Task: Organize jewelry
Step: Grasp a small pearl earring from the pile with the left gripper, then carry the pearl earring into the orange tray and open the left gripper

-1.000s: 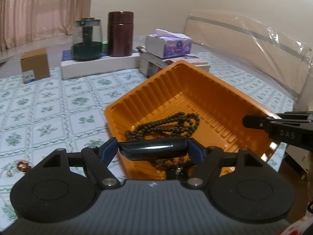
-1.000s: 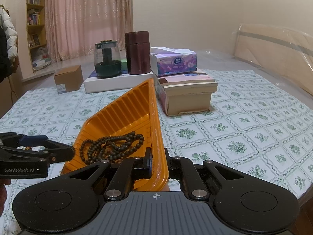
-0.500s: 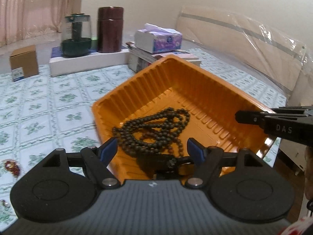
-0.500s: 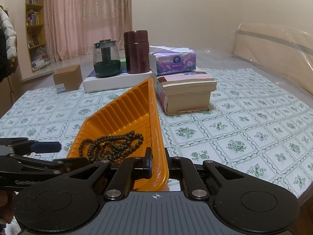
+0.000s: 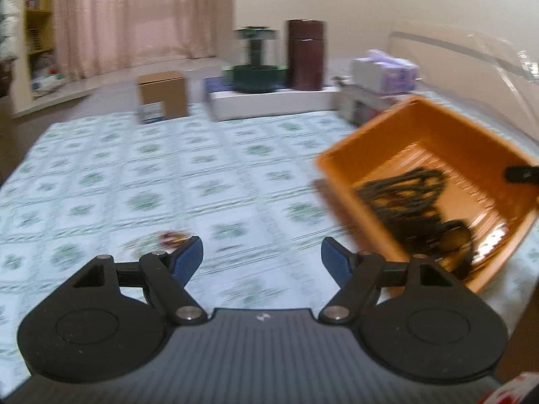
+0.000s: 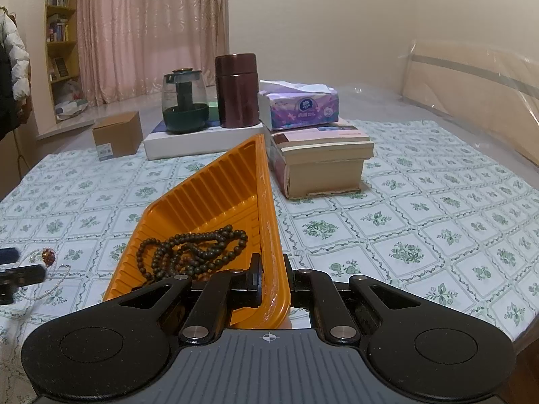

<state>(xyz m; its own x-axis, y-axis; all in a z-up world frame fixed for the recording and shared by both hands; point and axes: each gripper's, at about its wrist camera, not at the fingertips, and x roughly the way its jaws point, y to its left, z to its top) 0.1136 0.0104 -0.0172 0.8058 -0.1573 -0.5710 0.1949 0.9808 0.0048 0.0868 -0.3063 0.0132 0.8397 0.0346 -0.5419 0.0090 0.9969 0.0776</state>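
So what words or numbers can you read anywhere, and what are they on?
None can be read for sure.
Tissue box: a round blue logo, letters too small.
Cardboard box: a white and blue sticker, print too small.
Books: cover print blurred.
The left wrist view is too blurred for any text.

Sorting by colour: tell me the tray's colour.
Orange; the ribbed tray shows best in the right wrist view.

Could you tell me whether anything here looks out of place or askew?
Yes: the orange tray sits tilted, its rim pinched in the right gripper, and a pearl necklace lies loose on the tablecloth beside it.
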